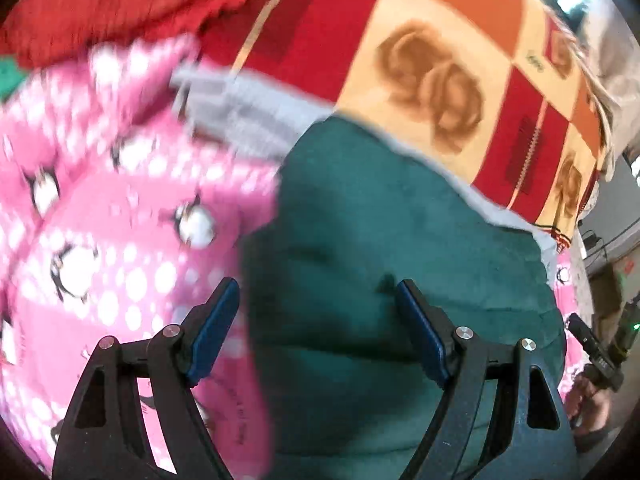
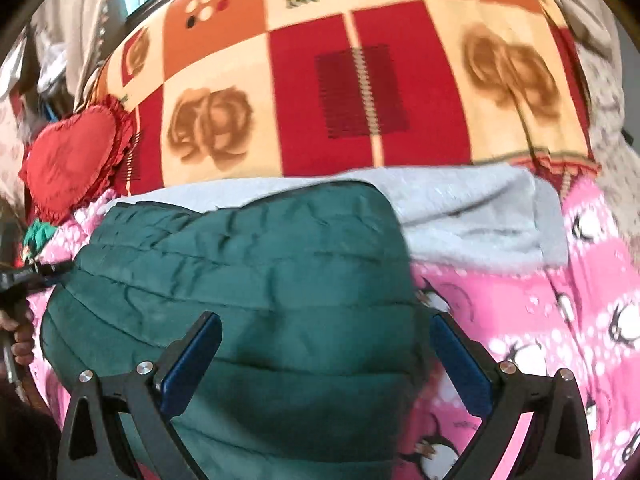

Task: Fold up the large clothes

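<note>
We have the green quilted jacket (image 2: pixel 248 280) lying low and centre in both views, already bundled into a thick pad on the pink penguin blanket (image 2: pixel 560 320), with its grey fleece lining (image 2: pixel 480 216) showing along the far edge and on toward the upper right of the right wrist view. Beyond it, filling the top of the frame, the bed carries a red, orange and cream patchwork blanket (image 2: pixel 360 80), and a red heart cushion (image 2: pixel 76 160) sits at the left edge. Our left tool (image 1: pixel 318 328) stands wide and empty above the jacket's left border, where green meets pink; our right tool (image 2: pixel 326 356) is equally wide with nothing between its pads, hanging over the jacket's right border. In each view the other tool shows only as a dark handle in a hand at the frame's edge. We judge the step in hand to be taking hold of the 2 near corners for the next fold. To do it well, we should drop both tools together, let each pad slip under the full thickness of quilting and not only the top layer, and keep clear of the pink blanket beneath, which could easily be pinched along with it. The left view is blurred, so we cannot tell exactly where its edge lies.
</note>
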Demonstrator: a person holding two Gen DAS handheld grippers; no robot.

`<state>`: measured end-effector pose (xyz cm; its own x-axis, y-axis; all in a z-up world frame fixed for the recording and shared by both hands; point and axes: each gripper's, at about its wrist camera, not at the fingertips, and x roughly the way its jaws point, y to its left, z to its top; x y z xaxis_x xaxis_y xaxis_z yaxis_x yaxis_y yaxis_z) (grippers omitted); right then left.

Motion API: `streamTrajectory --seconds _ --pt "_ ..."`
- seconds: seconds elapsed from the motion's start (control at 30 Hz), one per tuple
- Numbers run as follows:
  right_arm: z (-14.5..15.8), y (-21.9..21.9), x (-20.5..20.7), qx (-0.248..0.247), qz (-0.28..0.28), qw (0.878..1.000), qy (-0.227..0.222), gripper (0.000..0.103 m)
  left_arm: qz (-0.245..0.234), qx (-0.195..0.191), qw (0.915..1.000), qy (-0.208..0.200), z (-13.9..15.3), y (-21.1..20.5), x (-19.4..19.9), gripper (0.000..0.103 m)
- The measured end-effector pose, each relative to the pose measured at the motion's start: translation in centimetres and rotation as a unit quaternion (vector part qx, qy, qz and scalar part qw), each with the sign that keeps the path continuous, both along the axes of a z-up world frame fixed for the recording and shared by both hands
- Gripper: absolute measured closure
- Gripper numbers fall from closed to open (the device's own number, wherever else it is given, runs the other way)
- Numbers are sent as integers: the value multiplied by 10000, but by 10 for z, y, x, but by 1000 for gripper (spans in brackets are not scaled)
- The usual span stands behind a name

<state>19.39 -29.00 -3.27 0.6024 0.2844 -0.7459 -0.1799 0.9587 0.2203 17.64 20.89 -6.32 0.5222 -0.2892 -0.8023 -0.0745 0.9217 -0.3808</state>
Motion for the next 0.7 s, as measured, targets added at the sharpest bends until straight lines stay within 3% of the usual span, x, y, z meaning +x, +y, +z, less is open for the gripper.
streamTrajectory --seconds 0.13,0.33,0.53,0.7 --pt "-22 -17 6 -33 -46 9989 458 0 -322 -506 9982 89 -18 11 8 21" --pt "-41 -43 12 807 -171 9921 940 0 -721 -1276 9886 343 -39 19 26 18" --pt "-51 -48 12 1151 -168 9870 1107 0 -960 -1166 9884 147 -37 11 32 17" --pt "-66 -55 19 1384 -66 9831 1201 0 -1037 -621 9927 -15 -36 0 32 18"
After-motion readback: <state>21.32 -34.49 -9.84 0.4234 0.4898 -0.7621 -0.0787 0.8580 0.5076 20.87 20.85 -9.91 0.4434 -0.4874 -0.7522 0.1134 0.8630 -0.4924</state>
